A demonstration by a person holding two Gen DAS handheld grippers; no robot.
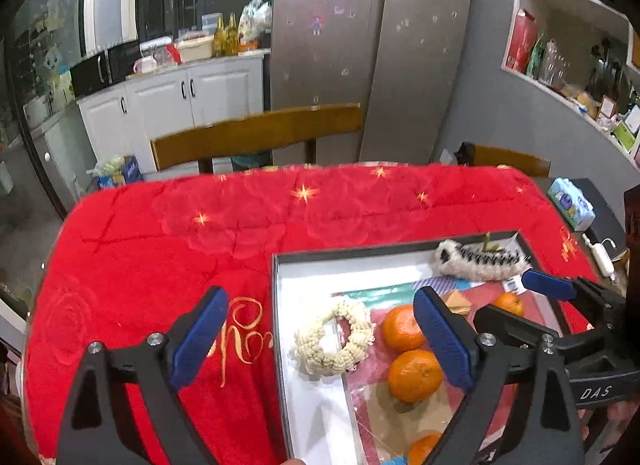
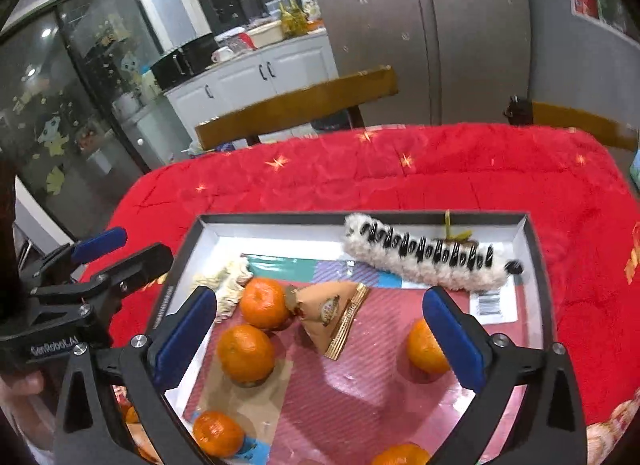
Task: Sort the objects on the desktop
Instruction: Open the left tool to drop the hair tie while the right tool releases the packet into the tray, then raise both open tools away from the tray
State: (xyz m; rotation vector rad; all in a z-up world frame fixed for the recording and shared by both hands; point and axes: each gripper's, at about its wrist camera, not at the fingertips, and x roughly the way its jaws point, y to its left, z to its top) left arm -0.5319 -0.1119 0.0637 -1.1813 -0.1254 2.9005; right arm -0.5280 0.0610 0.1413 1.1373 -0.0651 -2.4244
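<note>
Both wide apart, empty: left gripper (image 1: 320,341), right gripper (image 2: 320,341) stamped "DAS", above dark-rimmed cardboard box (image 2: 280,219) holding orange tangerines (image 2: 246,353) at six o'clock.

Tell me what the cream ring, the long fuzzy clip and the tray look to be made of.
Cream ring: looks like knitted or chenille yarn, matte, with bumpy loops; probably a scrunchie.
Long fuzzy clip: cream plush pile over glossy black teeth, likely plastic.
Tray: seems cardboard, a box lid perhaps, with thin dark matte walls, a white inside and printed paper on the floor.
</note>
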